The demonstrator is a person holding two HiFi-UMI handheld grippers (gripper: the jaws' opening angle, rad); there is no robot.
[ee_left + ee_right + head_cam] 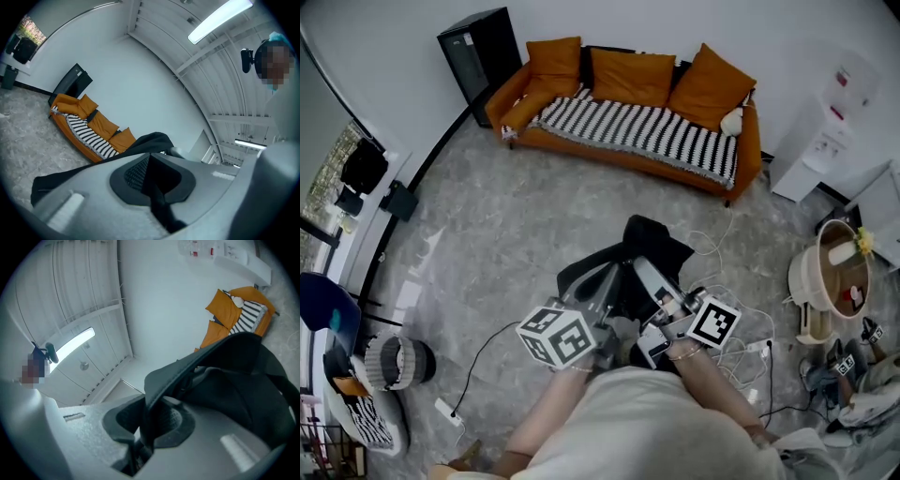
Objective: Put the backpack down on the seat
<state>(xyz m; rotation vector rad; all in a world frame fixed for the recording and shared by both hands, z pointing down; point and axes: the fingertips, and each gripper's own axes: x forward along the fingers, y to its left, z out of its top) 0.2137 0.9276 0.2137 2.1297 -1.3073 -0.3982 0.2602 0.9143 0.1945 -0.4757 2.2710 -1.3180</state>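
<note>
A black backpack (630,264) hangs above the grey floor between my two grippers, just in front of the person. My left gripper (602,281) is shut on a black strap (158,199) of it, with dark fabric (145,140) draped past the jaws. My right gripper (645,272) is shut on another black strap (151,397), and the bag's body (243,385) sags to the right of it. The seat, an orange sofa (628,127) with a striped throw and orange cushions, stands by the far wall, well apart from the bag. The same sofa (89,126) (236,315) shows in both gripper views.
A black cabinet (480,58) stands left of the sofa and a white water dispenser (825,131) to its right. A round cream stand (827,279) and tangled cables (733,330) lie at the right. A chair and bags (342,328) crowd the left edge.
</note>
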